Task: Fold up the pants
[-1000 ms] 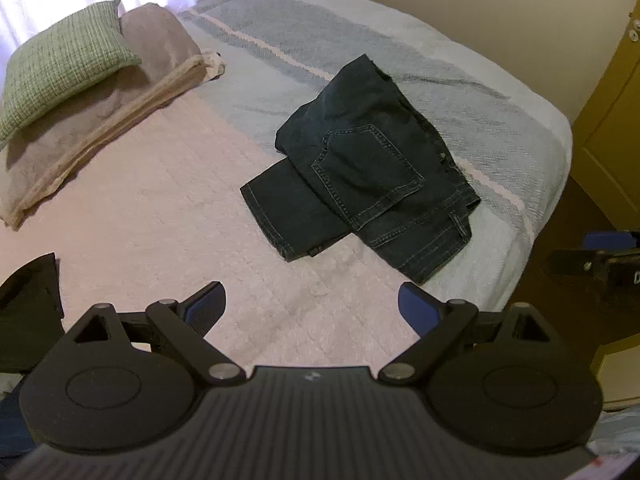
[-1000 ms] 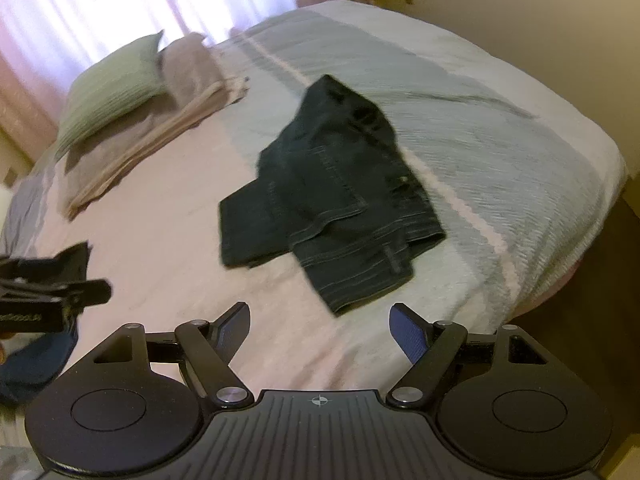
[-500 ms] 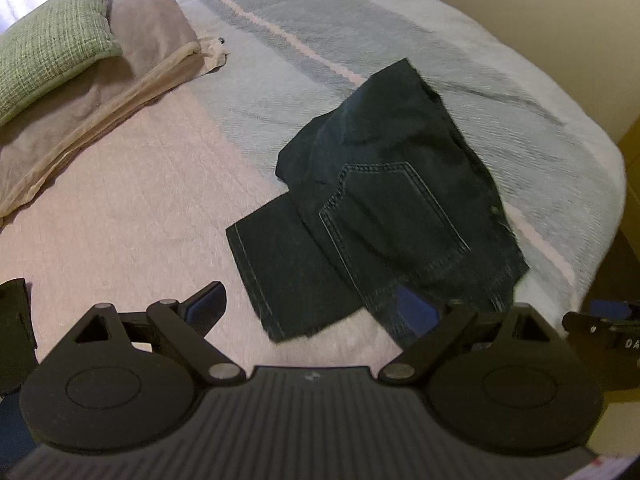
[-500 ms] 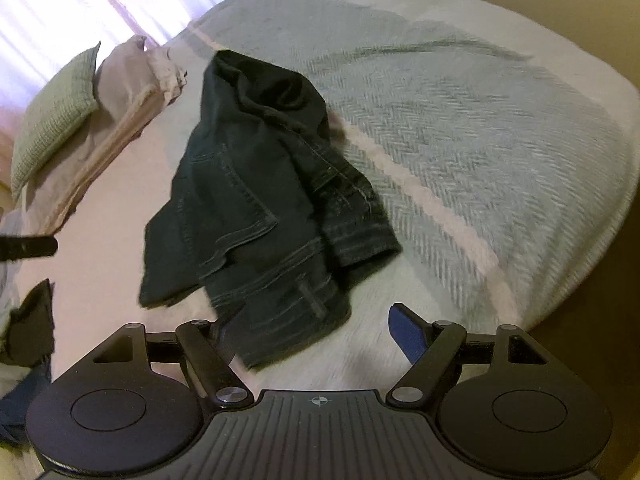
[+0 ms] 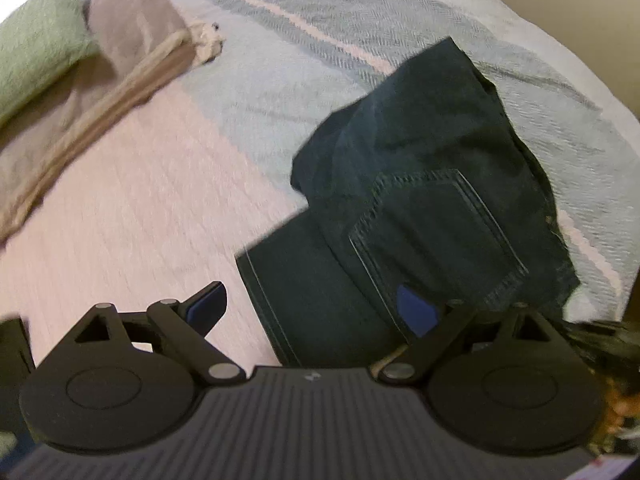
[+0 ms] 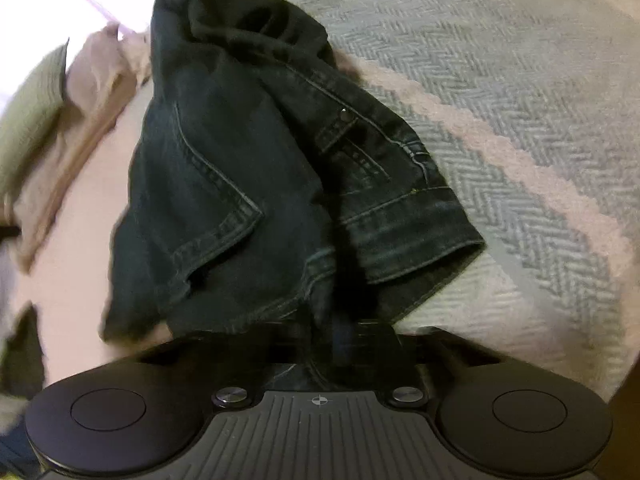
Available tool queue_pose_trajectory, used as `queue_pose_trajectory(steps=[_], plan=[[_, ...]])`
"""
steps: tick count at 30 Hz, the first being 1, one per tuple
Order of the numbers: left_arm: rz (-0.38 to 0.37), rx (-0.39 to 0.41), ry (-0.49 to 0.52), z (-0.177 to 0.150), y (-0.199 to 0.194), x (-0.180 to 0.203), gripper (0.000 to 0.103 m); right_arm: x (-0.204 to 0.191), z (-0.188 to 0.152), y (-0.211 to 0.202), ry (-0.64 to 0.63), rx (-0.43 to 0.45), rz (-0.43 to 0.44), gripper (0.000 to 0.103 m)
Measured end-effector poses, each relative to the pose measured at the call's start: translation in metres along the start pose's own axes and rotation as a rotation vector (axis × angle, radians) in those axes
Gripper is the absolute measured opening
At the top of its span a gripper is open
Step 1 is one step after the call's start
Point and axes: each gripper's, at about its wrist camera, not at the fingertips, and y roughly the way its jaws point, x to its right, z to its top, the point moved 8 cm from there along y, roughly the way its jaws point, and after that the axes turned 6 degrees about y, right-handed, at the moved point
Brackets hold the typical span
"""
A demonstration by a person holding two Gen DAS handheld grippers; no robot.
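Note:
Dark blue jeans (image 5: 420,200) lie crumpled on the bed, back pocket up and one leg hem toward me. My left gripper (image 5: 310,300) hangs wide open just above that near leg; its right fingertip (image 5: 416,312) is over the denim and its left one over the pink cover. Nothing is pinched between them. In the right wrist view the jeans (image 6: 240,180) fill the middle. My right gripper (image 6: 344,340) has its fingers drawn together on the near edge of the bunched denim by the waistband.
The bed has a pink quilt (image 5: 120,220) and a grey herringbone blanket (image 6: 520,120). A green pillow (image 5: 36,48) and a beige pillow (image 5: 132,40) lie at the far left. Another dark garment (image 6: 24,352) lies at the left edge. The bed's rounded edge falls away at the right.
Both grippers came down close to the jeans, which now loom much larger. The right gripper's jaws went from wide open to closed on the denim edge. The left jaws stayed open.

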Motion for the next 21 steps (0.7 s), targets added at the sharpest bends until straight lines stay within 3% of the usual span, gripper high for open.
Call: queue_pose_trajectory(steps=[3, 7, 10, 13, 16, 18, 21], plan=[[-0.002, 0.025, 0.043, 0.032, 0.005, -0.008, 0.090, 0.006, 0.002, -0.037, -0.017, 0.067, -0.007, 0.005], [-0.020, 0.041, 0.127, 0.079, 0.015, -0.005, 0.090, 0.006, 0.007, -0.106, -0.203, 0.172, -0.080, 0.004], [-0.054, 0.056, 0.208, 0.126, 0.024, 0.010, 0.090, 0.010, -0.007, -0.135, -0.248, 0.186, -0.091, 0.004], [-0.055, 0.072, 0.268, 0.173, 0.041, 0.028, 0.090, 0.033, -0.036, -0.135, -0.142, 0.101, -0.063, 0.004], [-0.050, 0.057, 0.277, 0.198, 0.058, 0.035, 0.090, 0.070, -0.064, -0.130, 0.056, 0.031, -0.094, 0.004], [-0.065, 0.060, 0.265, 0.200, 0.063, 0.035, 0.090, 0.106, -0.080, -0.137, 0.161, 0.018, -0.172, 0.004], [-0.123, 0.024, 0.215, 0.186, 0.073, 0.032, 0.090, 0.150, -0.090, -0.158, 0.214, 0.023, -0.296, 0.005]])
